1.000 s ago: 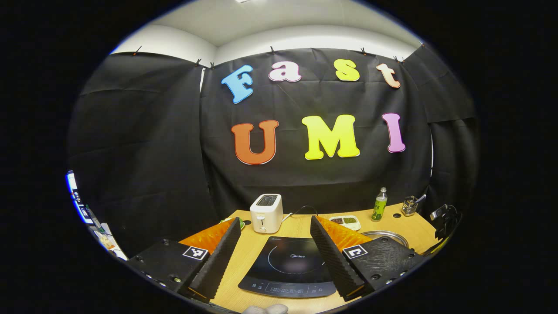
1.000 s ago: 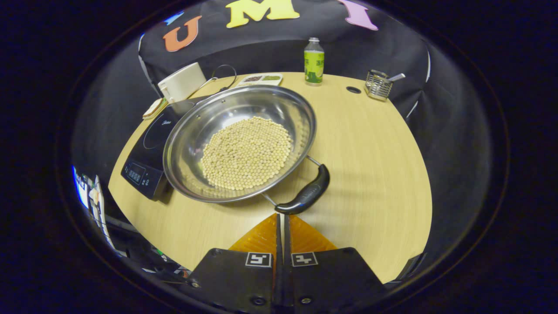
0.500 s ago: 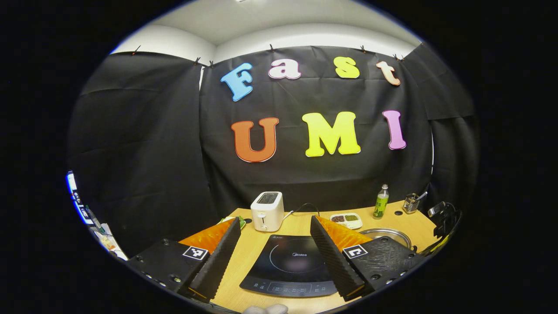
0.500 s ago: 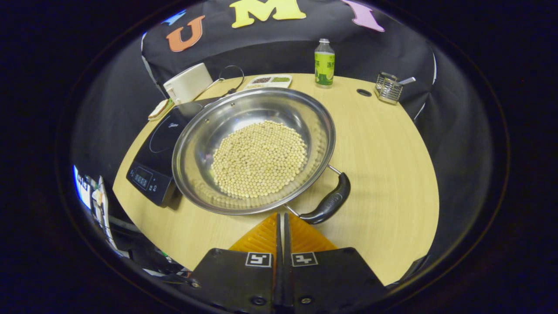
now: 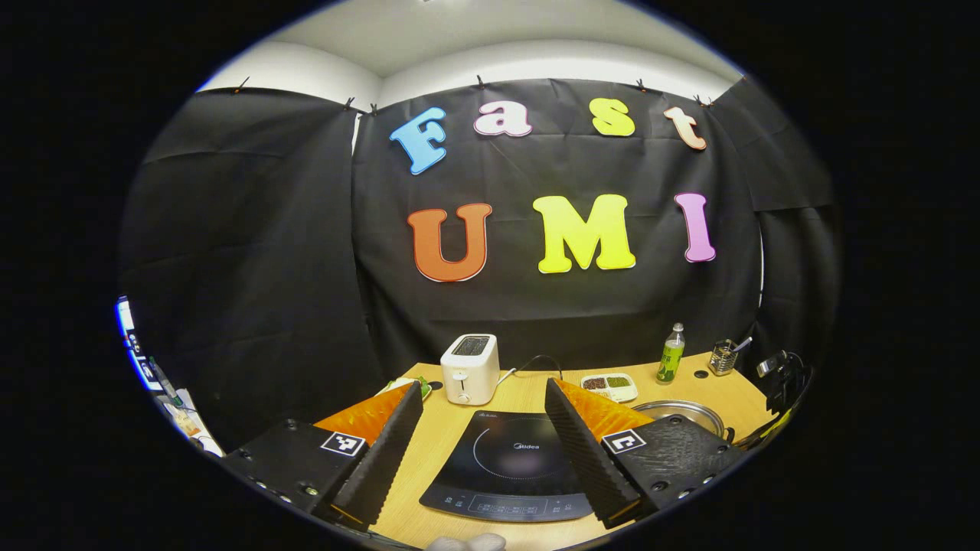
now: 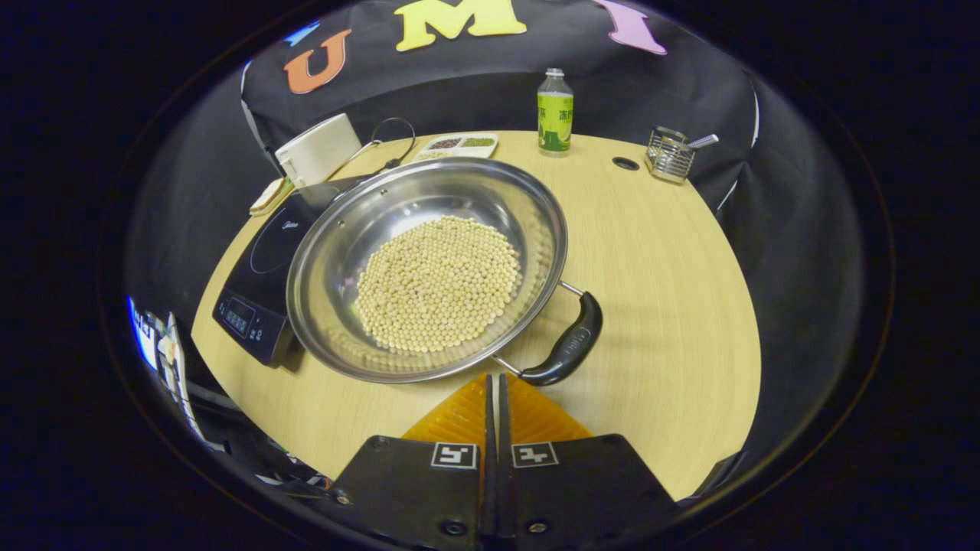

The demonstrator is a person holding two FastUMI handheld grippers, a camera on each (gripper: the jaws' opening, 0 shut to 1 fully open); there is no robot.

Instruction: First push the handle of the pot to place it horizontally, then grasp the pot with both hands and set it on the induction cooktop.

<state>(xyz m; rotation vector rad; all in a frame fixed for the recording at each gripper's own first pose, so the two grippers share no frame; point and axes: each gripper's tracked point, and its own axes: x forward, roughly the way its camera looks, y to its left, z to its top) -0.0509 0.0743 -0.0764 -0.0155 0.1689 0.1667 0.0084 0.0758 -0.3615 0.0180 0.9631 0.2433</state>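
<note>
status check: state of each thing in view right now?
pot: on the table beside the cooktop, holds pale beans
pot handle: angled, just ahead of the right gripper
induction cooktop: bare, nothing on it
left gripper: open, above the cooktop
right gripper: shut, empty
bottle: upright, capped

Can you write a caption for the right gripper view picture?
Shut right gripper near the black handle of a bean-filled pot.
</note>
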